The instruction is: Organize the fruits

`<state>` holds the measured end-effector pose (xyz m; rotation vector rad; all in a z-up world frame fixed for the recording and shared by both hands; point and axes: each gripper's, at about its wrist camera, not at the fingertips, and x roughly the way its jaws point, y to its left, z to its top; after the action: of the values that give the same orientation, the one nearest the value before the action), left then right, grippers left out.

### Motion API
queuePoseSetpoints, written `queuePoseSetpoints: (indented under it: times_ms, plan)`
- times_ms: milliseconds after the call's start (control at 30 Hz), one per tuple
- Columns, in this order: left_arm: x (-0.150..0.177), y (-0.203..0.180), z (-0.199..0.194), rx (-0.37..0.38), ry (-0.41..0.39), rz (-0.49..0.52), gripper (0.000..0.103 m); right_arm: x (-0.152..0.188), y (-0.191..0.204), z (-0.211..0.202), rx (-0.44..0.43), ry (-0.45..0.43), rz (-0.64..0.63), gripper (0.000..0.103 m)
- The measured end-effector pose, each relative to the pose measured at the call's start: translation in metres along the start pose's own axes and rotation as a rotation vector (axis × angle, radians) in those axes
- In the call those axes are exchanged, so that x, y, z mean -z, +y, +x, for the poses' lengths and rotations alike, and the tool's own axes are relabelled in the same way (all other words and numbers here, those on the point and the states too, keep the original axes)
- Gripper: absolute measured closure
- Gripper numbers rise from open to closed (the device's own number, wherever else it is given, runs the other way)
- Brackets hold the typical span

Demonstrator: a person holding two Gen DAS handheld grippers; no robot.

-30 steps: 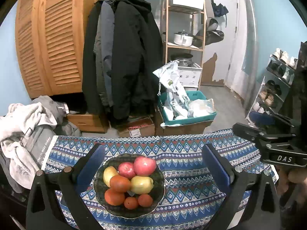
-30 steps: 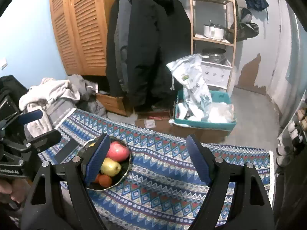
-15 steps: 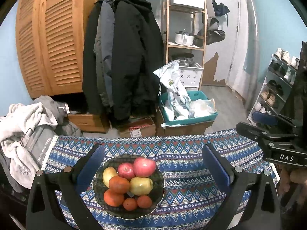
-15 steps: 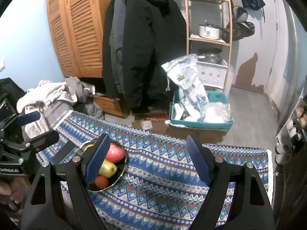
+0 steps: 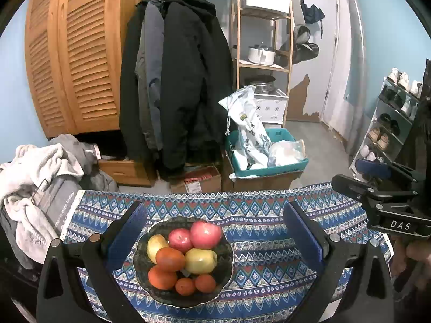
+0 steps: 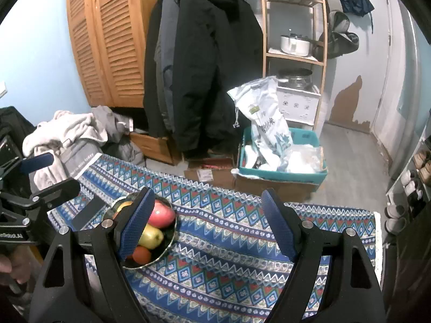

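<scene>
A dark bowl point(image 5: 183, 261) of apples, oranges and yellow fruit is seen low and centre in the left view, on a patterned worktop point(image 5: 269, 242). Both the left gripper point(image 5: 215, 242) and right gripper point(image 6: 207, 223) are held above it, jaws wide apart and empty. Whether sorting is finished cannot be told; any grasp is best made gently on a topmost fruit.

Black left gripper point(image 5: 215, 231) frame, blue textured pads point(image 5: 126, 231), silver screws.

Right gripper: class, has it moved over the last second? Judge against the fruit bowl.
Yes. The right gripper has shifted left toward the fruit bowl, whose fruit its left finger now covers more.
</scene>
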<state>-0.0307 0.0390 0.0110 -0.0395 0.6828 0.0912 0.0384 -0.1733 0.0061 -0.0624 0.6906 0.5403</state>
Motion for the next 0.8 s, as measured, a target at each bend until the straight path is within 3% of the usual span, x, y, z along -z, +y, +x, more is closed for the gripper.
queuePoseSetpoints:
  times_ms: [800]
  plan:
    - [0.0026, 0.0033, 0.0052, -0.010, 0.038, -0.023, 0.001, 0.0014, 0.0001, 0.0011, -0.001, 0.010, -0.015, 0.023]
